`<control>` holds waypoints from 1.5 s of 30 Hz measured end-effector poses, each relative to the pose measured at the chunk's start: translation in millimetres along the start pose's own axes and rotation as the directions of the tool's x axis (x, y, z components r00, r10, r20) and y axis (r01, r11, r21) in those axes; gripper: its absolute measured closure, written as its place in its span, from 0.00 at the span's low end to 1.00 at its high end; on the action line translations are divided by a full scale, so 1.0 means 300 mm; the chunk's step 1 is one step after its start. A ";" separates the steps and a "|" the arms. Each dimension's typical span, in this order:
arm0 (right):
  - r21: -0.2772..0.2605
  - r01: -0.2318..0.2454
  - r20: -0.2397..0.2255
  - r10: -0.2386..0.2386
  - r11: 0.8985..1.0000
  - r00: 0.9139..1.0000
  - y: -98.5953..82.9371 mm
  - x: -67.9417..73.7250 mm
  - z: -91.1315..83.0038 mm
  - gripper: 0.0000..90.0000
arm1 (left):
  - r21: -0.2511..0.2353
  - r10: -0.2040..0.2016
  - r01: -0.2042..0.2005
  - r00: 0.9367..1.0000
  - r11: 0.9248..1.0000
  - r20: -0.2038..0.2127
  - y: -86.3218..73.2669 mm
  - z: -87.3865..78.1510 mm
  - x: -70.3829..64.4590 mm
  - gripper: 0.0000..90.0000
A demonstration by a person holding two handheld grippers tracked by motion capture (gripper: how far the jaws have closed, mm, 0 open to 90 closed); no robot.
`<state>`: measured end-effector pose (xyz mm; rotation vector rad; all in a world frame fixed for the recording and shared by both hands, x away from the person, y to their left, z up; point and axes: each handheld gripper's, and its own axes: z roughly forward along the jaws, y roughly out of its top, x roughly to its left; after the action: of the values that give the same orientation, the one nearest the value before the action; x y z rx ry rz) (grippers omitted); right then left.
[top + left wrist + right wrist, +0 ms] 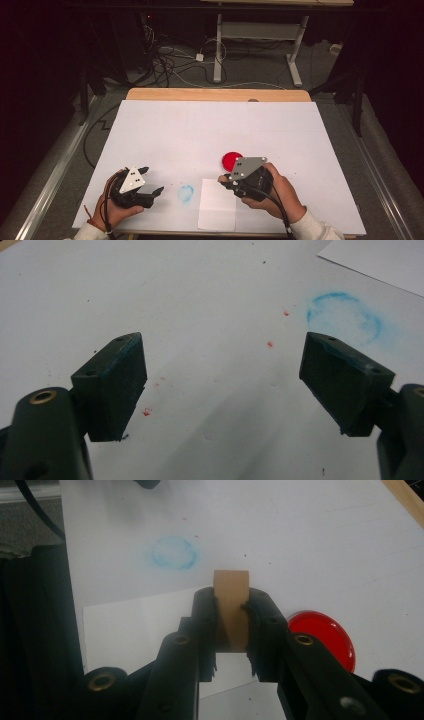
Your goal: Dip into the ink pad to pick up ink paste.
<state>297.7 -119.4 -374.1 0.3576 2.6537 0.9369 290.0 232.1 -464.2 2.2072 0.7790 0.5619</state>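
Observation:
My right gripper (pixel 232 599) is shut on a small tan wooden block (pixel 231 587), which sticks up between its jaws; in the high view it (pixel 226 181) hovers over the top edge of a white paper sheet (pixel 217 206). A red round disc (pixel 230 159) lies flat on the table just beyond it, and appears beside the jaws as the same disc (pixel 324 636). My left gripper (pixel 223 342) is open with nothing between its blue-smeared pads (pixel 122 377); it (pixel 154 180) rests at the near left.
A blue chalky ring mark (pixel 185 194) sits on the white table cover (pixel 215 130) between the two grippers, left of the paper sheet (pixel 135 625). Small red specks (pixel 270 344) dot the cover. A wooden table edge (pixel 215 94) runs along the far side.

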 end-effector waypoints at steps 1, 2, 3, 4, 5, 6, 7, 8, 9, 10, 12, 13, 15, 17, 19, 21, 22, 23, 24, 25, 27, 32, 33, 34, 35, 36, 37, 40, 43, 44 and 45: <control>0.010 0.008 0.000 -0.008 1.000 1.000 0.001 0.009 0.006 0.85 | 0.000 -0.001 0.001 1.000 1.000 0.001 0.001 0.001 0.000 0.20; 0.019 0.016 -0.002 -0.016 1.000 1.000 0.001 0.016 0.012 0.85 | 0.000 0.002 -0.002 1.000 1.000 -0.001 0.001 0.001 -0.001 0.20; 0.024 0.017 -0.009 -0.017 1.000 1.000 0.000 0.023 0.017 0.85 | -0.001 0.004 -0.004 1.000 1.000 -0.001 0.002 0.000 -0.002 0.20; 0.026 0.015 -0.013 -0.014 1.000 1.000 -0.001 0.029 0.023 0.85 | -0.002 0.005 -0.005 1.000 1.000 0.001 0.002 0.000 -0.003 0.20; 0.031 0.022 -0.017 -0.021 0.999 1.000 -0.002 0.033 0.028 0.85 | -0.002 0.005 -0.005 1.000 1.000 0.001 0.002 0.000 -0.003 0.20; 0.032 0.020 -0.020 -0.020 0.999 1.000 -0.003 0.037 0.034 0.85 | -0.002 0.006 -0.006 1.000 1.000 0.001 0.002 0.000 -0.003 0.20; 0.040 0.027 -0.028 -0.025 0.999 0.999 -0.004 0.040 0.040 0.85 | -0.003 0.002 -0.002 1.000 1.000 0.002 0.001 -0.001 -0.003 0.20; 0.048 0.034 -0.028 -0.032 0.998 0.999 -0.005 0.044 0.046 0.85 | -0.004 0.001 -0.001 1.000 1.000 0.002 0.001 -0.001 -0.003 0.20; 0.053 0.037 -0.029 -0.035 0.998 0.999 -0.005 0.048 0.050 0.85 | -0.003 0.001 -0.001 1.000 1.000 0.000 0.001 -0.001 -0.003 0.20; 0.056 0.037 -0.036 -0.035 0.998 0.999 -0.005 0.052 0.055 0.85 | -0.002 0.003 -0.003 1.000 1.000 0.001 0.001 -0.001 -0.003 0.20; 0.066 0.047 -0.035 -0.044 0.997 0.998 -0.005 0.061 0.063 0.85 | -0.002 0.004 -0.004 1.000 1.000 0.000 0.001 -0.001 -0.003 0.20; 0.063 0.031 -0.037 -0.029 0.998 0.999 -0.005 0.066 0.066 0.85 | -0.004 0.004 -0.004 1.000 1.000 0.000 0.000 -0.002 -0.003 0.20; 0.072 0.044 -0.041 -0.041 0.996 0.998 -0.004 0.070 0.071 0.85 | -0.007 0.001 -0.001 1.000 1.000 -0.001 0.000 -0.004 -0.001 0.20; 0.074 0.048 -0.051 -0.044 0.996 0.998 -0.006 0.071 0.077 0.85 | -0.005 0.003 -0.003 1.000 1.000 -0.002 0.001 -0.003 -0.002 0.20; 0.086 0.053 -0.055 -0.048 0.995 0.997 -0.008 0.078 0.082 0.85 | -0.004 0.008 -0.008 1.000 1.000 0.000 0.002 -0.002 -0.003 0.20; 0.101 0.052 -0.065 -0.046 0.994 0.997 -0.011 0.083 0.090 0.85 | -0.004 0.009 -0.009 1.000 1.000 0.002 0.003 -0.002 -0.004 0.20; 0.104 0.060 -0.066 -0.053 0.993 0.996 -0.013 0.084 0.095 0.85 | -0.002 0.012 -0.012 1.000 1.000 0.001 0.003 -0.002 -0.004 0.20; 0.116 0.048 -0.071 -0.040 0.992 0.997 -0.014 0.088 0.099 0.85 | -0.001 0.013 -0.013 1.000 1.000 -0.001 0.003 -0.002 -0.004 0.20; 0.127 0.067 -0.079 -0.057 0.990 0.995 -0.015 0.086 0.105 0.85 | -0.002 0.011 -0.011 1.000 1.000 0.000 0.003 -0.001 -0.004 0.20; 0.134 0.063 -0.082 -0.052 0.989 0.995 -0.016 0.089 0.111 0.85 | -0.002 0.011 -0.011 1.000 1.000 0.001 0.004 -0.001 -0.004 0.20; 0.160 0.070 -0.092 -0.056 0.985 0.994 -0.016 0.090 0.121 0.85 | 0.000 0.011 -0.011 1.000 1.000 0.003 0.003 0.001 -0.006 0.20; 0.200 0.077 -0.081 -0.062 0.977 0.995 -0.019 0.092 0.150 0.85 | 0.002 0.010 -0.010 1.000 1.000 0.004 0.003 0.003 -0.005 0.20; 0.208 0.082 -0.080 -0.067 0.975 0.995 -0.019 0.092 0.156 0.85 | 0.003 0.011 -0.011 1.000 1.000 0.003 0.003 0.004 -0.005 0.20; 0.209 0.078 -0.078 -0.063 0.975 0.995 -0.021 0.092 0.160 0.85 | 0.004 0.011 -0.011 1.000 1.000 0.003 0.003 0.004 -0.006 0.20; 0.212 0.078 -0.086 -0.061 0.974 0.994 -0.023 0.090 0.166 0.85 | 0.006 0.013 -0.013 1.000 1.000 0.004 0.003 0.004 -0.006 0.20; 0.218 0.080 -0.088 -0.062 0.973 0.994 -0.025 0.091 0.172 0.85 | 0.007 0.015 -0.015 1.000 1.000 0.005 0.003 0.004 -0.007 0.20; 0.229 0.083 -0.084 -0.065 0.970 0.994 -0.026 0.092 0.177 0.85 | 0.008 0.014 -0.014 1.000 1.000 0.004 0.002 0.004 -0.007 0.20; 0.242 0.085 -0.089 -0.065 0.967 0.994 -0.030 0.090 0.189 0.85 | 0.008 0.014 -0.014 1.000 1.000 0.004 0.002 0.004 -0.006 0.20; 0.258 0.083 -0.088 -0.062 0.963 0.994 -0.032 0.088 0.201 0.85 | 0.008 0.014 -0.015 1.000 1.000 0.006 0.002 0.004 -0.007 0.20; 0.253 0.077 -0.094 -0.055 0.964 0.994 -0.035 0.088 0.209 0.85 | 0.009 0.016 -0.016 1.000 1.000 0.005 0.002 0.004 -0.007 0.20; 0.268 0.085 -0.099 -0.060 0.960 0.993 -0.036 0.088 0.212 0.85 | 0.009 0.016 -0.016 1.000 1.000 0.005 0.002 0.004 -0.007 0.20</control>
<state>295.1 -83.0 -433.5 0.2813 2.8633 0.5781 289.4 229.9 -464.9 2.2239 0.7632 0.5614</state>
